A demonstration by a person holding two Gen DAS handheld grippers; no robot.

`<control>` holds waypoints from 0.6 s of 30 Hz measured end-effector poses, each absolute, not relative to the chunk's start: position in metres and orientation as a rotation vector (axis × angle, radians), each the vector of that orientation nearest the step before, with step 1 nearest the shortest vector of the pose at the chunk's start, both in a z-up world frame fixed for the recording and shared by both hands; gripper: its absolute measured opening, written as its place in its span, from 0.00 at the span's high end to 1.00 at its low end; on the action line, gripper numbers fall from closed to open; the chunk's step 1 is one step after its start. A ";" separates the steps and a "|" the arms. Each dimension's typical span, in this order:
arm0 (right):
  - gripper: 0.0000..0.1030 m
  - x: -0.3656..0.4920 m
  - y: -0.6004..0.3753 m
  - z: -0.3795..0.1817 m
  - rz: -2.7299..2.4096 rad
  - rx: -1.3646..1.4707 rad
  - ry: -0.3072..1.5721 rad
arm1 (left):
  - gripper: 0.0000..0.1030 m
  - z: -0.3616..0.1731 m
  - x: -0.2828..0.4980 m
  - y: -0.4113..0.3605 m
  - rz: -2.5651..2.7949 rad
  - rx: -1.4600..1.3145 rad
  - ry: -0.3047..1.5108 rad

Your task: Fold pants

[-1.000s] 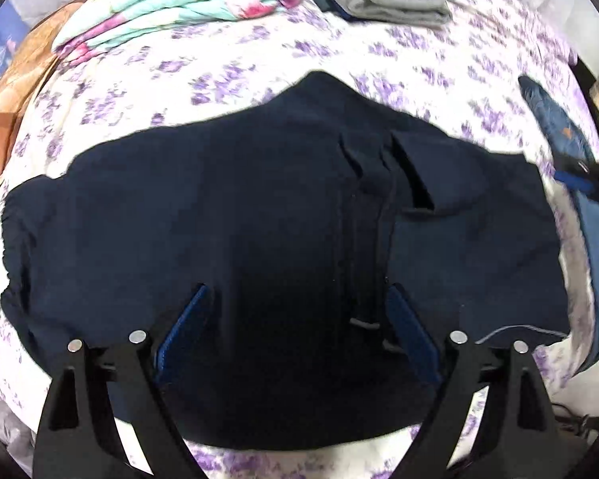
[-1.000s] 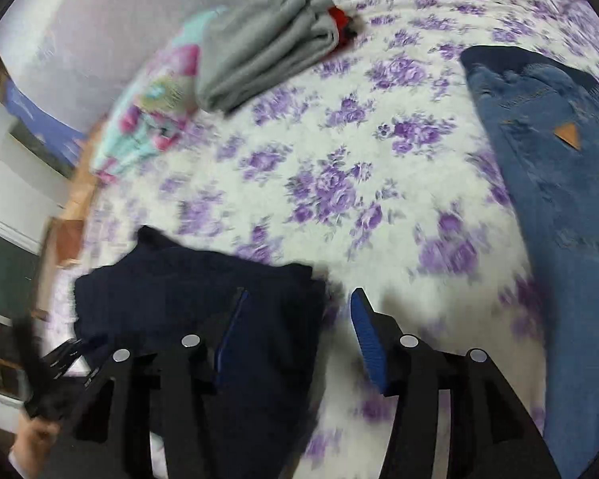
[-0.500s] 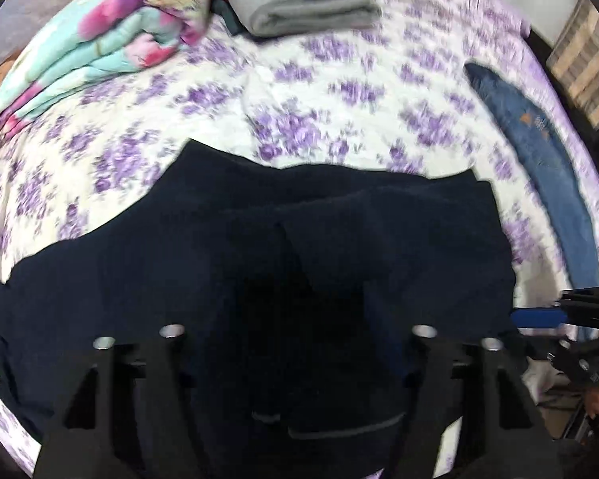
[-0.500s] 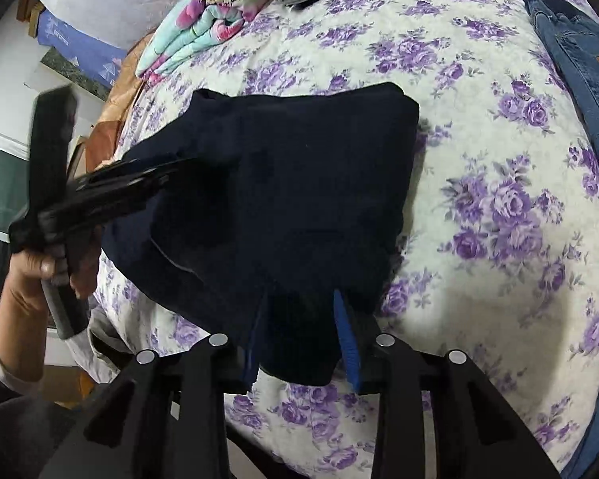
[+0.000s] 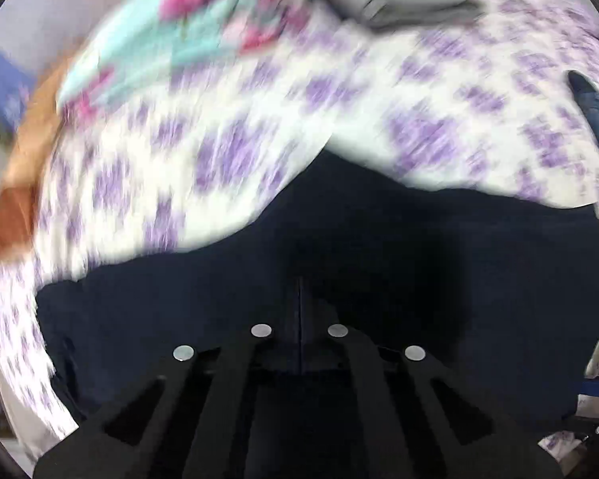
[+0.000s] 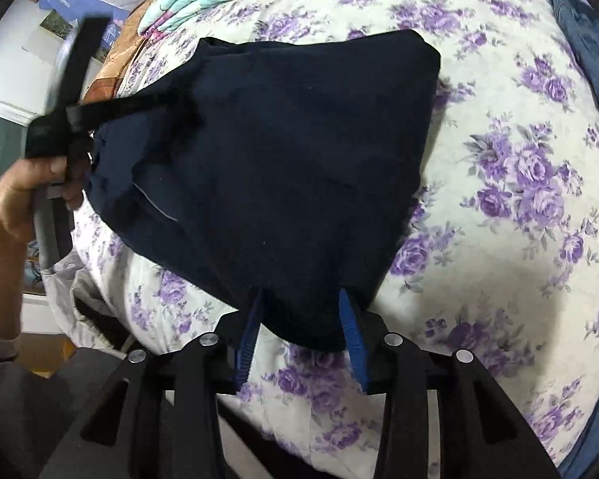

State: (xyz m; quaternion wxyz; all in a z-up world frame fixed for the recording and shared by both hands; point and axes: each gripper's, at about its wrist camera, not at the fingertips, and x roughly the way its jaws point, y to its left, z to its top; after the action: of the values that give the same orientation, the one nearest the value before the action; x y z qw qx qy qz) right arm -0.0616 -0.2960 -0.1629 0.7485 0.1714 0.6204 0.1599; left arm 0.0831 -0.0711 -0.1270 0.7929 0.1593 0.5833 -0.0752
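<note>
Purple-flowered bedding [image 6: 519, 167] covers the bed, filling both views. Dark navy pants [image 6: 283, 151] lie folded across the centre of the right view. Blue jeans [image 6: 587, 52] run along the right edge. At lower centre, the right tongs [image 6: 299, 327] pinch the pants' near corner, having just widened slightly. At the left edge, the left tongs [image 5: 299, 319] are fully closed on the pants' fabric.

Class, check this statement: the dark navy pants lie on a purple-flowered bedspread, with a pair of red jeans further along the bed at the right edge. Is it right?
Not quite. The jeans at the right edge are blue denim, not red, as the right wrist view shows. The rest holds: the dark navy pants lie on the purple-flowered bedspread.
</note>
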 end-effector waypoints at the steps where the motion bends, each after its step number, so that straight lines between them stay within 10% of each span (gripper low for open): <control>1: 0.60 -0.060 -0.301 -0.157 0.365 0.379 1.357 | 1.00 -0.125 0.083 -0.062 -0.176 0.289 1.273; 9: 0.63 -0.007 -0.355 -0.124 0.341 0.648 1.116 | 0.56 -0.081 0.040 -0.076 -0.413 0.114 1.181; 14: 1.00 0.051 -0.367 -0.167 0.172 0.585 1.192 | 0.52 -0.111 -0.003 -0.136 -0.661 0.227 1.259; 18: 0.93 0.051 -0.396 -0.167 -0.060 0.606 1.122 | 0.51 -0.144 -0.028 -0.149 -0.650 0.451 1.250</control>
State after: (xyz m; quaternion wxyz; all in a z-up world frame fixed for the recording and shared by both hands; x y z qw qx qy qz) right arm 0.0507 -0.3957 -0.1674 0.8031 0.2829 0.5237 -0.0279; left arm -0.0282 -0.1489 -0.1435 0.7387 0.2054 0.5697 -0.2960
